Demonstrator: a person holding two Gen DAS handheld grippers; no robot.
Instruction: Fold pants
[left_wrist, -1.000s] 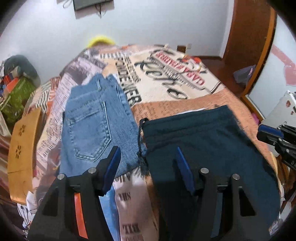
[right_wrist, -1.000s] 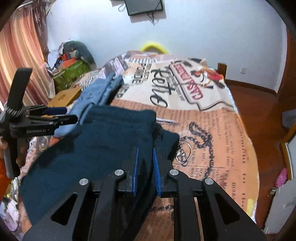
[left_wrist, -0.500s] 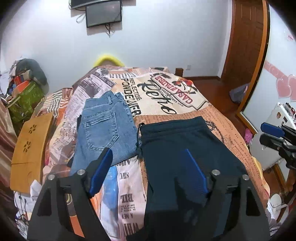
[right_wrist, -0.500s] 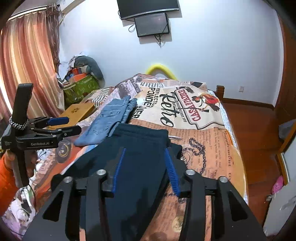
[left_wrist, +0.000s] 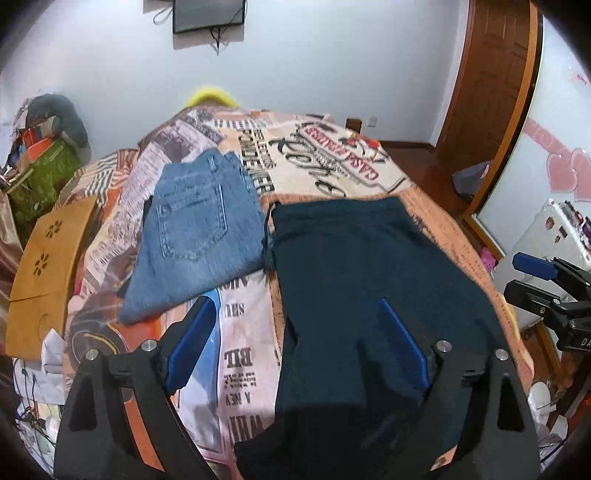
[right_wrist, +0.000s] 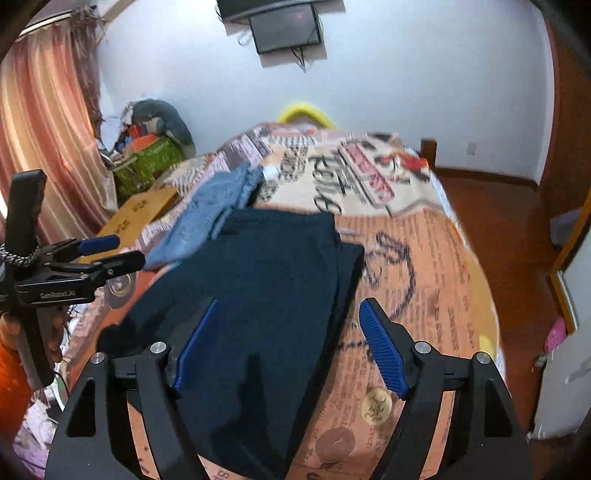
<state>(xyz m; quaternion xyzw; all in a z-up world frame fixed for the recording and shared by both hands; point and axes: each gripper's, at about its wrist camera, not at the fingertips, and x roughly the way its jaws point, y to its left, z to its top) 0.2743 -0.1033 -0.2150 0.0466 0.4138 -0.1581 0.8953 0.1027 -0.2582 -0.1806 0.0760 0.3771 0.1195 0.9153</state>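
Dark navy pants (left_wrist: 369, 280) lie flat on the bed, waistband toward the far end, legs running off the near edge. They also show in the right wrist view (right_wrist: 266, 295). My left gripper (left_wrist: 295, 339) is open and empty, held above the pants' left edge. My right gripper (right_wrist: 288, 343) is open and empty, above the pants' right side. The right gripper also shows at the right edge of the left wrist view (left_wrist: 535, 277). The left gripper shows at the left of the right wrist view (right_wrist: 107, 251).
Folded blue jeans (left_wrist: 199, 232) lie on the bed left of the dark pants. The bed has a printed newspaper-style cover (left_wrist: 325, 158). A wooden stool (left_wrist: 44, 266) and a green bag (left_wrist: 40, 177) stand at the left. A door (left_wrist: 491, 92) is at the right.
Both grippers have lifted and pulled back from the dark pants. My right gripper was shut a second ago and now stands wide open. My left gripper has opened wider.
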